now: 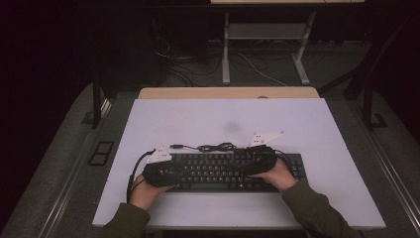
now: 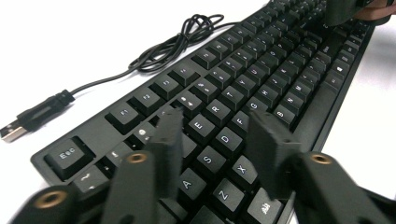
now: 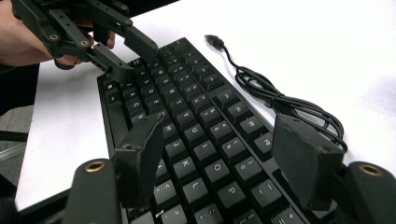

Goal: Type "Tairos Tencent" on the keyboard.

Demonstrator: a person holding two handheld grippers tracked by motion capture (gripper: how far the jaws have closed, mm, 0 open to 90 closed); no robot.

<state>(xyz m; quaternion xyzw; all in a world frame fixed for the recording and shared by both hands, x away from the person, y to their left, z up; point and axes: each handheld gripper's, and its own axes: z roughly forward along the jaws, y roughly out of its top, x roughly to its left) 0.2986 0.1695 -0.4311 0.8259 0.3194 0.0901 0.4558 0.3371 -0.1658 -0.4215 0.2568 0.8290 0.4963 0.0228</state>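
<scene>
A black keyboard (image 1: pixel 223 171) is seen lying flat on the white table (image 1: pixel 317 129), near the person's edge, long side across. Its cable (image 1: pixel 215 147) is coiled loosely on the table just behind the far edge, with the plug (image 2: pixel 11 131) lying free, connected to nothing.

The left gripper (image 1: pixel 161 171) is held low over the left end of the keyboard. In the left gripper view its jaws are spread, tips hanging above the letter keys near E, D and G; whether a pad touches a key cannot be told. Nothing is pinched.

The right gripper (image 3: pixel 224 163) is held over the right end. In the right gripper view its jaws are spread wide, one above the J and K rows, the other toward the keyboard's far edge on the cable side. Nothing is gripped. The left gripper is also seen there, farther off, jaws apart over the far corner.

Step in hand, as judged: approach, with both grippers placed over opposite ends, before any grasp or key press.

Next move, as judged: if the keyboard is to be lifted or shifted, each gripper would need to be brought outward to an end edge and closed on the case, both at level height so the keyboard is not tilted. The loose cable is to be watched for dragging.
</scene>
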